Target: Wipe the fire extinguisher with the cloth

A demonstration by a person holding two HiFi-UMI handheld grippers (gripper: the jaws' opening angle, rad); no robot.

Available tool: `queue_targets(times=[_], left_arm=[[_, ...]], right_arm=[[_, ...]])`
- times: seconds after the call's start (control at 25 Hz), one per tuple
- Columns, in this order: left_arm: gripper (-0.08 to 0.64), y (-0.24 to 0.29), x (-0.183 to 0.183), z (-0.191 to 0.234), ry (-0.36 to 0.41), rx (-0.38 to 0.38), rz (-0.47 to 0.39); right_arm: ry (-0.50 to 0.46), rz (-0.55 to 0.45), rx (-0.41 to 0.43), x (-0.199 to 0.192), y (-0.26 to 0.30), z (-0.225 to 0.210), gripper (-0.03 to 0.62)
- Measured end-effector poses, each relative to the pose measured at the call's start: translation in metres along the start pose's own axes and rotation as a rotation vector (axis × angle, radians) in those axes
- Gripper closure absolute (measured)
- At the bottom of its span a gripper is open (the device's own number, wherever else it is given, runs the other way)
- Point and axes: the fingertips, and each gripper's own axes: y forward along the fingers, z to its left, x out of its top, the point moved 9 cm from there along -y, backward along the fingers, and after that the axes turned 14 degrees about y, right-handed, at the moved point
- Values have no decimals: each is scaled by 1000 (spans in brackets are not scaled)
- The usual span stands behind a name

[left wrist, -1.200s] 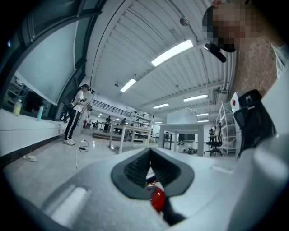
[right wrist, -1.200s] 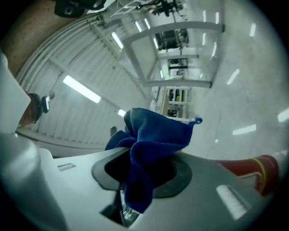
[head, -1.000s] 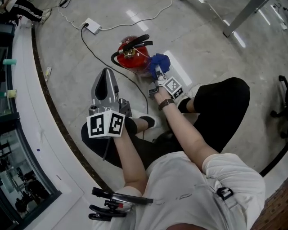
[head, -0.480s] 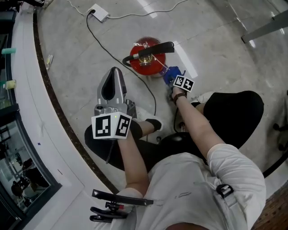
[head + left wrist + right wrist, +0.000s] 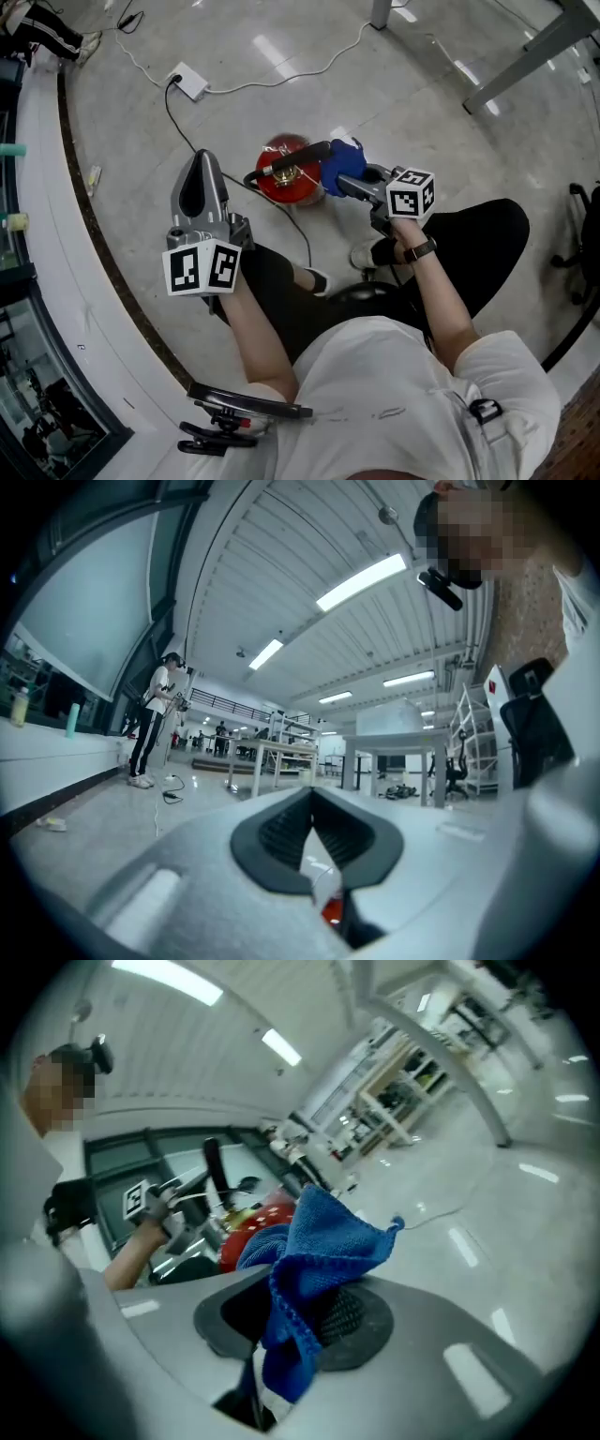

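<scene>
A red fire extinguisher [image 5: 286,178] stands on the floor, its black handle and hose on top. My right gripper [image 5: 352,180] is shut on a blue cloth [image 5: 341,160], which presses against the extinguisher's upper right side by the handle. In the right gripper view the cloth [image 5: 319,1232] bunches out of the right gripper [image 5: 298,1283], and the red extinguisher [image 5: 253,1227] lies just behind it. My left gripper [image 5: 199,159] hovers to the left of the extinguisher, apart from it. In the left gripper view the left gripper [image 5: 312,794] is shut with its tips together and nothing between them.
A white power strip [image 5: 189,81] with cables lies on the floor behind the extinguisher; one black cable runs past its base. Table legs [image 5: 525,47] stand at the back right, a dark-edged ledge [image 5: 89,225] curves along the left, and a chair [image 5: 583,220] is at the right. A person [image 5: 155,719] stands far off.
The right gripper has carried the cloth from low on the extinguisher's right side up to the handle. The left gripper has stayed left of the extinguisher.
</scene>
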Motion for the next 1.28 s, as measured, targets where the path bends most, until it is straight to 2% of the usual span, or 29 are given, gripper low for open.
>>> queue_targets(times=[0.08, 0.24, 0.36, 0.4, 0.48, 0.52, 0.56, 0.72, 0.84, 0.92, 1.04, 1.12, 1.2, 1.28], left_arm=[[561, 3, 1, -4, -2, -10, -6], [561, 3, -3, -14, -9, -38, 12], [561, -1, -5, -13, -9, -27, 21], [561, -2, -5, -12, -9, -21, 24], [561, -3, -7, -13, -8, -20, 27], [561, -2, -8, -14, -7, -23, 29], [561, -2, -9, -14, -7, -25, 31], [561, -3, -12, -17, -6, -29, 45], [561, -4, -12, -18, -1, -35, 58], [561, -6, -12, -18, 5, -34, 67], [561, -8, -16, -17, 18, -34, 87], [561, -9, -17, -15, 27, -30, 96], [561, -11, -15, -13, 35, -24, 95], [561, -14, -13, -11, 36, -16, 88]], right_arm=[[-71, 37, 89, 11, 0, 29, 489], [-17, -88, 322, 22, -3, 63, 489], [-7, -139, 352, 14, 16, 62, 486], [50, -178, 378, 10, 19, 53, 487], [261, -286, 412, -8, 20, 23, 488], [368, -324, 380, -23, 20, 2, 483], [439, -334, 307, -40, 22, -21, 490], [553, -287, -82, -101, 41, -124, 491], [692, -277, -282, -137, 56, -185, 491], [727, -224, -379, -153, 59, -213, 488], [626, 20, -546, -168, 61, -242, 488], [530, 162, -603, -168, 64, -247, 486], [388, 215, -610, -150, 68, -231, 489], [224, 176, -547, -116, 65, -193, 488]])
